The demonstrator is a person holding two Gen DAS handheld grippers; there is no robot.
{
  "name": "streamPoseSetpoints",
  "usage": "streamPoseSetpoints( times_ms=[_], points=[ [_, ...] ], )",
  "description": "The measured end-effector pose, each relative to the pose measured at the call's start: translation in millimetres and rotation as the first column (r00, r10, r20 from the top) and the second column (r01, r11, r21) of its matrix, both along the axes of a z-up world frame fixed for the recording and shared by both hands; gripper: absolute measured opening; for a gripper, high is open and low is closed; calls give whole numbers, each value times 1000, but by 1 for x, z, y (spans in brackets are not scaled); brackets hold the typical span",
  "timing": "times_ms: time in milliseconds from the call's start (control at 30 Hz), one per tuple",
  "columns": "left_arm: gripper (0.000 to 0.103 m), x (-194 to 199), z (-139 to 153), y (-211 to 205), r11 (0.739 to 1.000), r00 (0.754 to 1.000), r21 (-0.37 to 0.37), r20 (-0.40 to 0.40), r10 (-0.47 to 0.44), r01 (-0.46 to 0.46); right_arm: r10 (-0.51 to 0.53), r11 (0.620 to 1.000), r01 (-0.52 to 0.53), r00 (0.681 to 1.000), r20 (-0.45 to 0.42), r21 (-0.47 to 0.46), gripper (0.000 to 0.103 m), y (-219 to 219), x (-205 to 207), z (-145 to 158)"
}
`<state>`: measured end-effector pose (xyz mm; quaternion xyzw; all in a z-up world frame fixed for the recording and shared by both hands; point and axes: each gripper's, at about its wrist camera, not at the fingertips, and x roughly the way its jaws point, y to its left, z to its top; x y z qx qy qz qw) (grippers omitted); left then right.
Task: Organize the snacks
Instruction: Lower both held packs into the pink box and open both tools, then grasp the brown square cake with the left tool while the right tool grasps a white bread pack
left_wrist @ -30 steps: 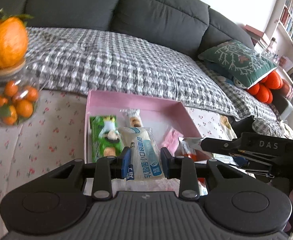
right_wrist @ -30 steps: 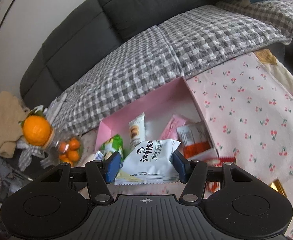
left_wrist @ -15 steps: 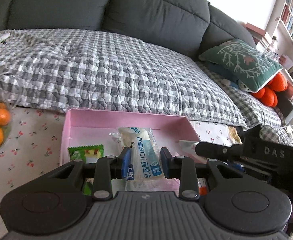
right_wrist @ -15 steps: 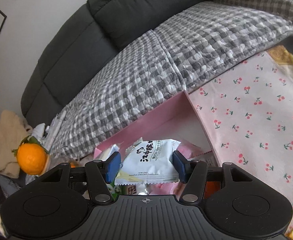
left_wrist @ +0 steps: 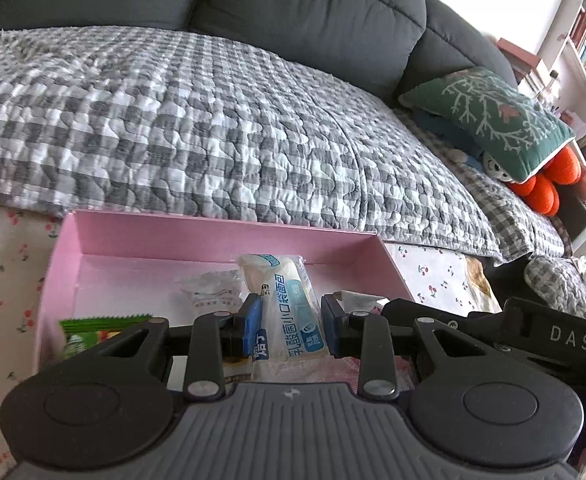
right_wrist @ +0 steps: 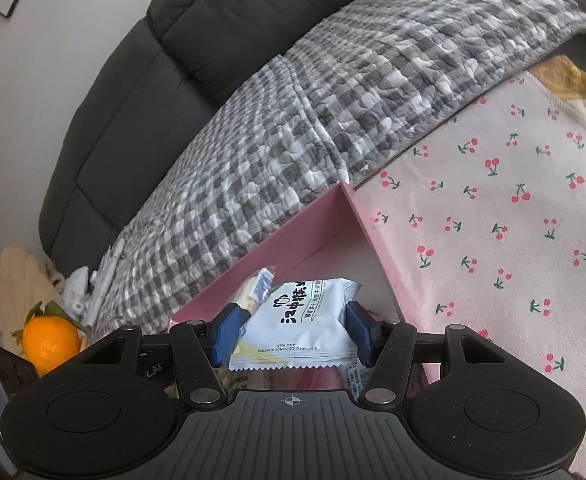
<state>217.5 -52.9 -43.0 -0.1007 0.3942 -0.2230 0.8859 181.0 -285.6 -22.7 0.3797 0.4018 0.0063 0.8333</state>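
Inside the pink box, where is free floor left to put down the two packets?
The pink box has bare floor along its far wall and in the far left corner, above the green packet. The middle is crowded: a clear wrapper lies beside the bread packet held by the left tongs. The right tongs hold the white packet.

— What's in the pink box (left_wrist: 65,264)?
— A green packet (left_wrist: 93,330) at its left, a clear wrapper (left_wrist: 213,292) mid-floor.
— And above it?
— A blue-white bread pack (left_wrist: 289,312) and a white coconut snack pack (right_wrist: 301,328), both pinched, held over the box.
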Motion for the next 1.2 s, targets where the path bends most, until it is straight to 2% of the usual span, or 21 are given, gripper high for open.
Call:
streamPoseSetpoints(
  times_ms=[167, 233, 267, 700, 833, 967, 1200],
  points=[
    [31, 4, -4, -1, 1000, 1000, -8, 5, -11, 11, 3, 1000, -3, 1000, 13, 13, 62, -2, 2, -4],
    [41, 4, -4, -1, 1000, 1000, 9, 22, -4, 4, -4, 1000, 4, 1000, 16, 19, 72, -3, 2, -4],
    [42, 4, -4, -1, 1000, 1000, 13, 20, -7, 6, -9, 1000, 9, 1000, 20, 18, 73, -4, 1, -4],
    [59, -2, 8, 2, 997, 1000, 76, 22, 1, -3, 12, 1000, -12, 1000, 16, -10, 73, 0, -6, 6],
    [69, -11, 21, 10, 996, 999, 94, 33, 6, -9, 16, 1000, -16, 1000, 13, -25, 76, 5, -13, 17],
    [75, -23, 32, 18, 992, 999, 122, 42, 6, -11, 41, 997, -40, 999, 10, -61, 82, 13, -19, 32],
    [93, -50, 49, 29, 989, 998, 149, 62, 11, -20, 90, 979, -88, 996, 2, -183, 92, 29, -42, 59]
  ],
)
